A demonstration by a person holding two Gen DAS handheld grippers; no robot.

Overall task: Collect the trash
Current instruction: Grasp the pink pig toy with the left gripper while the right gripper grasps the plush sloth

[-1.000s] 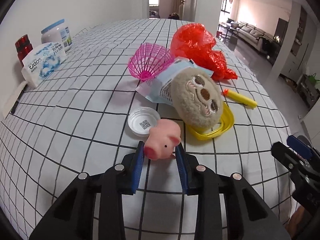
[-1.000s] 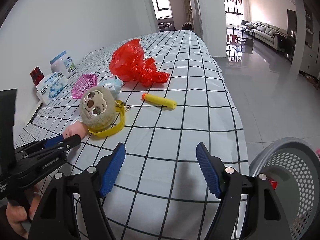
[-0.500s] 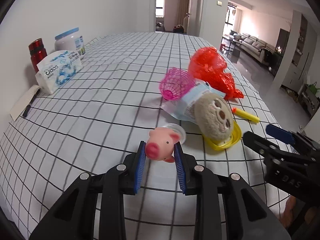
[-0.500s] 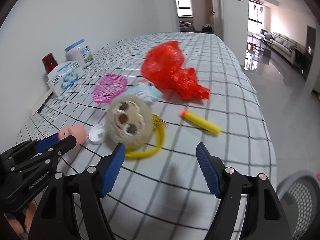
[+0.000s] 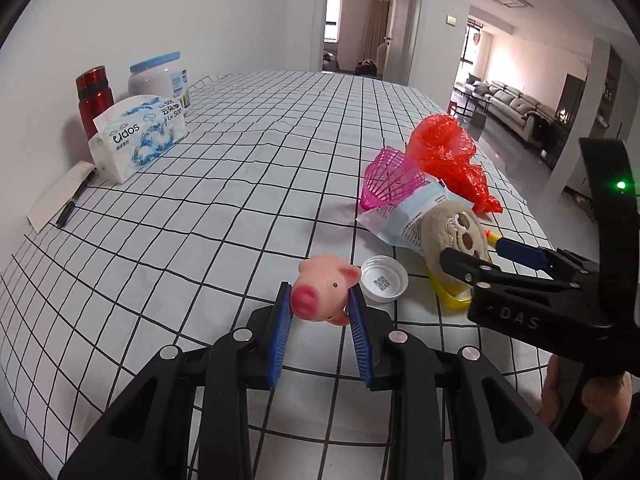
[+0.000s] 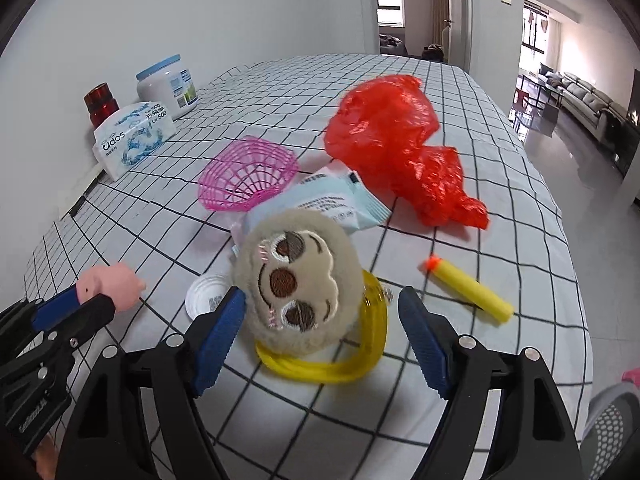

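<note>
- Where nearest the cameras: left gripper (image 5: 320,312) clamped on pink pig toy (image 5: 322,294), lifted clear of checkered surface (image 5: 224,208).
- Right gripper (image 6: 322,316) spread wide around plush sloth (image 6: 298,280), atop yellow ring (image 6: 320,366).
- Beyond: white cap (image 5: 383,283), wrapper (image 6: 324,200), pink mesh basket (image 6: 248,180), foam dart (image 6: 468,294), red plastic bag (image 6: 396,136).

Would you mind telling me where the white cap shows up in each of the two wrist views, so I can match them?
Left wrist: the white cap lies just right of centre, beside the pig that the left gripper holds.
Right wrist: the cap sits lower left, partly hidden behind the right gripper's left finger.
Shared landmark: the sloth plush next to it.
</note>
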